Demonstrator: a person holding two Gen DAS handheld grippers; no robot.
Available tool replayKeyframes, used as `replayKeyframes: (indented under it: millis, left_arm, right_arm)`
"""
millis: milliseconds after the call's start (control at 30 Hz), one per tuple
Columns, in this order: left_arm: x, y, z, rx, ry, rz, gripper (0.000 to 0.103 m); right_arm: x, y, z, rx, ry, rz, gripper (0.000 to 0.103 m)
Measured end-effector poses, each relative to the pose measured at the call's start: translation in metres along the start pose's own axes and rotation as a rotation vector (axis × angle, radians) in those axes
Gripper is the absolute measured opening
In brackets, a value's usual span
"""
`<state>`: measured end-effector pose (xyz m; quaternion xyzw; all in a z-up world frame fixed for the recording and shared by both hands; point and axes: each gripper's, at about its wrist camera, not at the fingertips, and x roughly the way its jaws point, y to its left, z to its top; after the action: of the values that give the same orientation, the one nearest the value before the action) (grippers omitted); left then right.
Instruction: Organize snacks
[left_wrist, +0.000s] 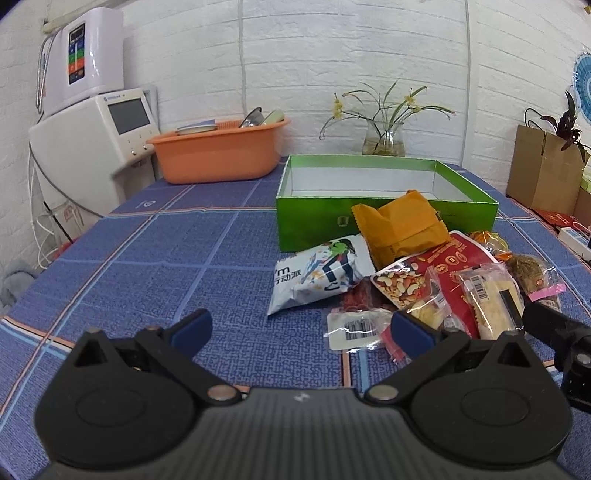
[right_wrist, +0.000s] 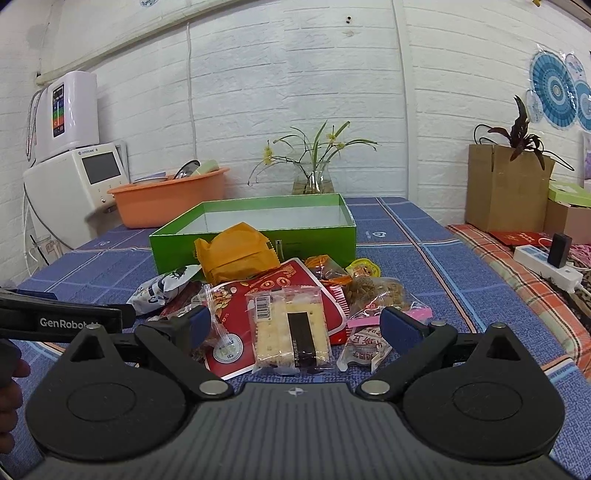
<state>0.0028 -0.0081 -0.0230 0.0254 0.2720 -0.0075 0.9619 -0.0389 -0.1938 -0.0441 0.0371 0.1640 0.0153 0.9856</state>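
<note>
An open green box stands on the blue checked tablecloth, empty inside as far as I see. A heap of snack packets lies in front of it: an orange packet, a white illustrated bag, a red nut bag and a clear cracker packet. My left gripper is open and empty, left of the heap. My right gripper is open and empty, its fingers either side of the cracker packet.
An orange basin with dishes sits at the back left beside white appliances. A glass vase of flowers stands behind the box. A cardboard box and a power strip are at the right.
</note>
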Motion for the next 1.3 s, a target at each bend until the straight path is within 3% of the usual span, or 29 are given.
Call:
replayKeyframes:
  millis: [467,767,933,1067,1133,1300]
  left_arm:
    - [0.001,-0.002,-0.003,0.019,0.006,0.025,0.103]
    - [-0.001,-0.004,-0.009,0.043,-0.009,-0.07,0.103]
    - [-0.003,0.002,-0.021,-0.006,-0.063,-0.026,0.103]
    - [-0.025,0.013,-0.032,-0.088,-0.128,-0.131,0.103]
    - [-0.029,0.007,-0.035,-0.06,-0.099,-0.162,0.103]
    - [-0.024,-0.006,-0.034,0.02,-0.05,-0.116,0.103]
  right_arm:
    - [0.001,-0.001,-0.003,0.008,0.014,0.003,0.103]
    - [0.003,-0.009,0.004,-0.086,-0.004,-0.058,0.103]
    - [0.004,-0.019,0.007,-0.094,-0.01,-0.056,0.103]
    - [0.003,-0.019,0.005,-0.106,-0.026,-0.011,0.103]
    - [0.003,-0.02,0.004,-0.078,-0.037,0.015,0.103]
    - [0.005,-0.028,0.0,0.022,-0.074,0.032,0.103]
